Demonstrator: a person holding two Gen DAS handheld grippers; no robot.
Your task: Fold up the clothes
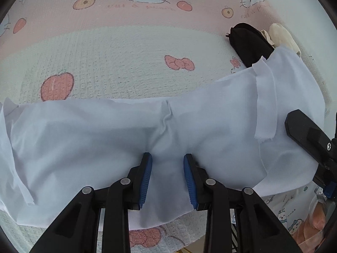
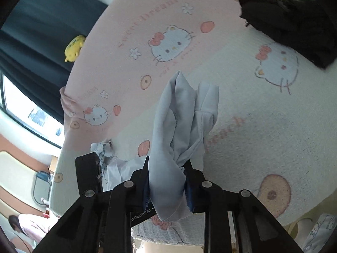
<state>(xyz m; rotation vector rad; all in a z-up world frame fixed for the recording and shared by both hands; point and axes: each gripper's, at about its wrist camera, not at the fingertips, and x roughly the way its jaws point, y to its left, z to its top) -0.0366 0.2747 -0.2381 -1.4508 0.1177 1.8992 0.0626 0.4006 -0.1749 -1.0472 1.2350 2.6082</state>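
Observation:
A pale blue-white garment lies stretched across the bed in the left wrist view. My left gripper points down at its near edge, and a fold of the cloth fills the gap between its blue pads, with a wrinkle running up from them. In the right wrist view my right gripper is shut on a bunched end of the same garment, which stands up in front of the camera above the bed. A black finger of the right gripper shows at the right edge of the left wrist view.
The bed sheet is pink and white with cartoon cats and fruit. A black garment and a cream one lie at the far right. A yellow plush toy sits by a dark curtain. A person is low at the left.

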